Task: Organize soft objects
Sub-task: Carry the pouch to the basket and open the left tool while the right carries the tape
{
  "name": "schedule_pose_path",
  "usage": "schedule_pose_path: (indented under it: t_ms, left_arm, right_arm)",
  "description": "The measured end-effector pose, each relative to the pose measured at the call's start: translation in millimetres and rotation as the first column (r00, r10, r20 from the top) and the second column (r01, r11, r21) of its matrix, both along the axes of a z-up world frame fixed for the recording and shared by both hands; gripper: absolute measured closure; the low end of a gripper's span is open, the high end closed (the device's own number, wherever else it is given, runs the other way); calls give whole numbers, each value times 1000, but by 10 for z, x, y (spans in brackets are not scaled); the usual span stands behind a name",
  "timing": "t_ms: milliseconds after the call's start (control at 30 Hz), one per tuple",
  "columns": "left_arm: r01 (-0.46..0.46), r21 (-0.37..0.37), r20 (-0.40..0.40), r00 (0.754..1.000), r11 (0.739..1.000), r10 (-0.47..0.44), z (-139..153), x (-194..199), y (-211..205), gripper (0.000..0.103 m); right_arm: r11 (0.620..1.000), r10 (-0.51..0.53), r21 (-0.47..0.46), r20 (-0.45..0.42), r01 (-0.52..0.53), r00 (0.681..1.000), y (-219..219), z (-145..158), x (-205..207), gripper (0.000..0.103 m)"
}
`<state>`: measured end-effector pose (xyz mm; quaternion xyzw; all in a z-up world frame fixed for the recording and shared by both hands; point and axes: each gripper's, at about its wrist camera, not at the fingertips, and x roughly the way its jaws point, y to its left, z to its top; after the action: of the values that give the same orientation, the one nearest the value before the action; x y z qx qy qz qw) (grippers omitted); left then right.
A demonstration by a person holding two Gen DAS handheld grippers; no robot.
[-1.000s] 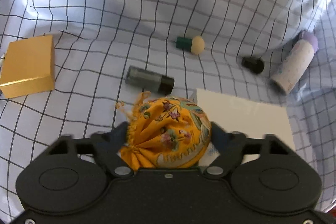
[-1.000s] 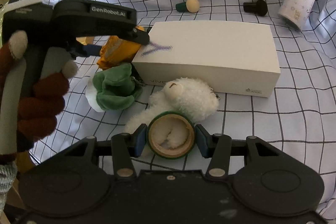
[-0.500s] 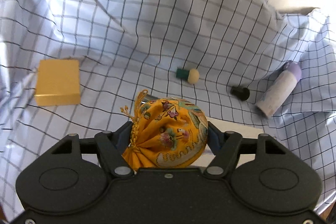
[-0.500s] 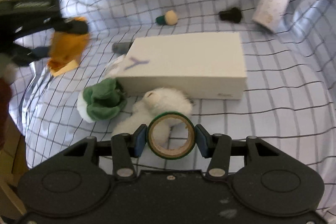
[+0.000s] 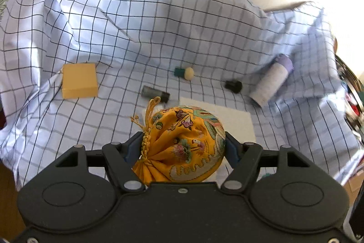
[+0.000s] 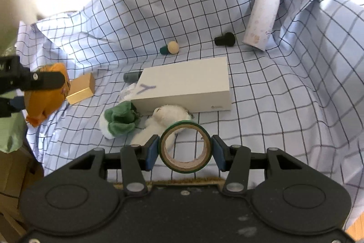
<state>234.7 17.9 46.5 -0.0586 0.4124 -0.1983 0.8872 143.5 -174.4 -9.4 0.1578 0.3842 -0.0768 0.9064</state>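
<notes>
My left gripper [image 5: 184, 145] is shut on a yellow embroidered pouch [image 5: 182, 145] and holds it above the checked cloth; the pouch also shows in the right wrist view [image 6: 46, 95] at the far left. My right gripper [image 6: 185, 150] is shut on a green roll of tape [image 6: 185, 148], held above the cloth. A white plush toy [image 6: 166, 117] and a green plush toy [image 6: 118, 120] lie on the cloth in front of the white box [image 6: 184, 83].
On the checked cloth [image 6: 284, 106] lie a yellow box [image 5: 79, 80], a grey tube [image 5: 154, 93], a green-and-cream peg [image 5: 184, 72], a black cap [image 5: 233, 85] and a white bottle with a purple lid [image 6: 264, 15]. The cloth rises in folds at the back and sides.
Both grippers have risen and pulled back from the cloth with their loads. The left gripper with the pouch has moved away from the white box toward the left.
</notes>
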Motion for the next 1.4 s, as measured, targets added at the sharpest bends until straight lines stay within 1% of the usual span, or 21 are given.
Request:
schedule_pose_path:
  t_ms: [100, 200, 533, 900, 1233, 1400]
  left_arm:
    - [10, 3, -2, 1000, 1000, -10, 7, -197, -17, 36]
    - [19, 6, -21, 1000, 1000, -19, -40, -362, -33, 36]
    - [21, 23, -112, 994, 1000, -19, -359, -810, -64, 36]
    - [17, 41, -151, 988, 999, -11, -613, -1225, -102, 36]
    - [14, 69, -118, 993, 997, -6, -648, -1457, -186, 35]
    - [12, 104, -74, 997, 995, -4, -627, -1542, -241, 35]
  right_arm:
    - [1000, -3, 4, 14, 3, 1000, 6, 39, -172, 54]
    - [1000, -7, 9, 23, 7, 1000, -5, 59, -326, 54]
    - [999, -23, 39, 40, 22, 999, -7, 23, -772, 54]
    - [997, -17, 72, 62, 13, 998, 62, -63, -1213, 54]
    - [998, -3, 66, 148, -7, 989, 94, 80, -1568, 54]
    - [998, 2, 60, 201, -14, 980, 118, 182, -1744, 54]
